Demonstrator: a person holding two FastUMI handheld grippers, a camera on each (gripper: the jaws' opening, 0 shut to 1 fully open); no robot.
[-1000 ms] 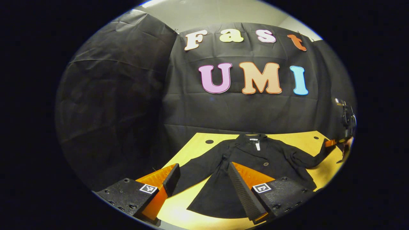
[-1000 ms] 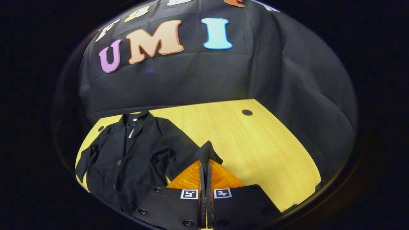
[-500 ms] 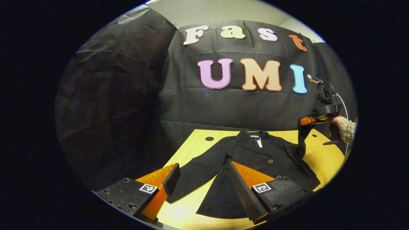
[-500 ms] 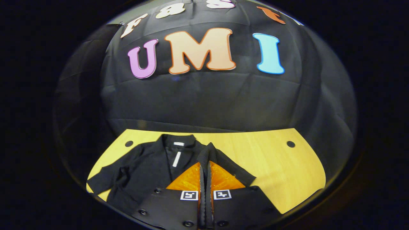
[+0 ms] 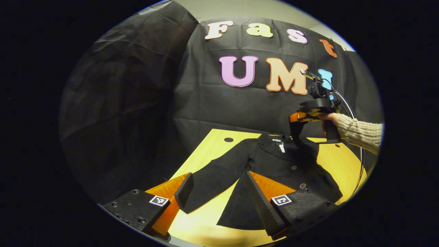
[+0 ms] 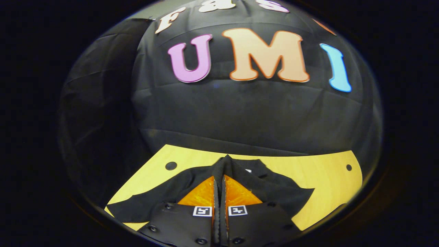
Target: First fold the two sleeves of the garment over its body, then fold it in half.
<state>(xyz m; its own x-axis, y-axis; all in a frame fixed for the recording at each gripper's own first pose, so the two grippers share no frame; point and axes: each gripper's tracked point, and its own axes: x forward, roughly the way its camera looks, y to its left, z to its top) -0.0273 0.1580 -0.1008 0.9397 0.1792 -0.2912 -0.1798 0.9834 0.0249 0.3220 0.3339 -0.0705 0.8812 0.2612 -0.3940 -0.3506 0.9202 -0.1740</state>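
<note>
Holding the right sleeve (image 5: 297,134) pinched in my right tool (image 5: 294,118), I have it raised above the collar end of the garment (image 5: 274,168), which lies flat on the table (image 5: 337,164) with its long axis running away from me. The body sits below and to the left of that tool, so I judge the drop goes that way. My left tool (image 5: 214,192) hangs spread apart and empty, just over the left sleeve (image 5: 219,171). I count one garment, two sleeves, two tools.

Recording booth, black cloth wall (image 5: 137,103), wooden table (image 6: 308,178)
</note>
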